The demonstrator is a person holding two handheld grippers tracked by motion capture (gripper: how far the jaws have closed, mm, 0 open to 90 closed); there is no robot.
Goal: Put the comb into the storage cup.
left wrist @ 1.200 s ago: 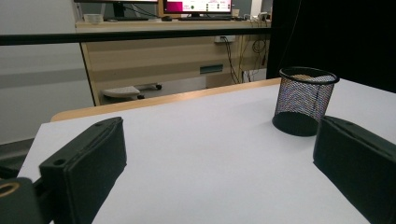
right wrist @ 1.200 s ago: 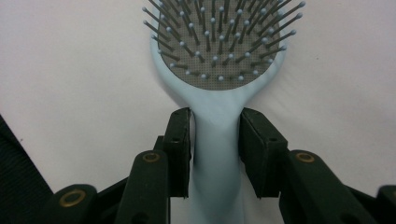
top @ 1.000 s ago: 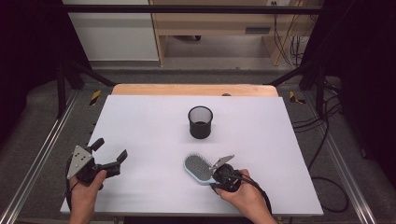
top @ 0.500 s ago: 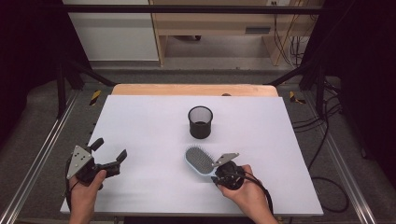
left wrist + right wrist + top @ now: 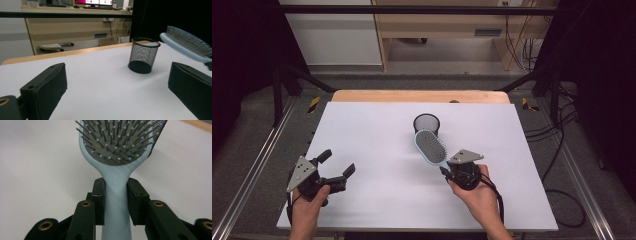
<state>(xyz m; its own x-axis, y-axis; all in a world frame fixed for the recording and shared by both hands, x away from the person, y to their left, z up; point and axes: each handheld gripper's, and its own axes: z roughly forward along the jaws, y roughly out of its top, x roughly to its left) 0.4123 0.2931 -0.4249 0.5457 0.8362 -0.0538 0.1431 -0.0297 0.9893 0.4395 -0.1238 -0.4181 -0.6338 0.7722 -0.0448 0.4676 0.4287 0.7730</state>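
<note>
A light blue hairbrush point(image 5: 430, 145) with grey bristles is lifted off the white table point(image 5: 377, 130), its head pointing toward a black mesh cup point(image 5: 427, 123). My right gripper point(image 5: 451, 167) is shut on the brush handle point(image 5: 116, 202), both pads pressing its sides. The left gripper view catches the brush head point(image 5: 187, 43) hanging to the right of the mesh cup point(image 5: 143, 55), bristles up. At the table's front left my left gripper point(image 5: 337, 164) stands open with nothing between its fingers point(image 5: 45, 87).
A wooden strip point(image 5: 419, 96) borders the table's far edge. Metal rails point(image 5: 252, 170) run along both sides, with cables on the floor at the right. Bare white surface lies between my two grippers.
My right gripper has raised the hairbrush off the table and carried it toward the mesh cup, with its head now close in front of the cup. The left gripper has stayed put.
</note>
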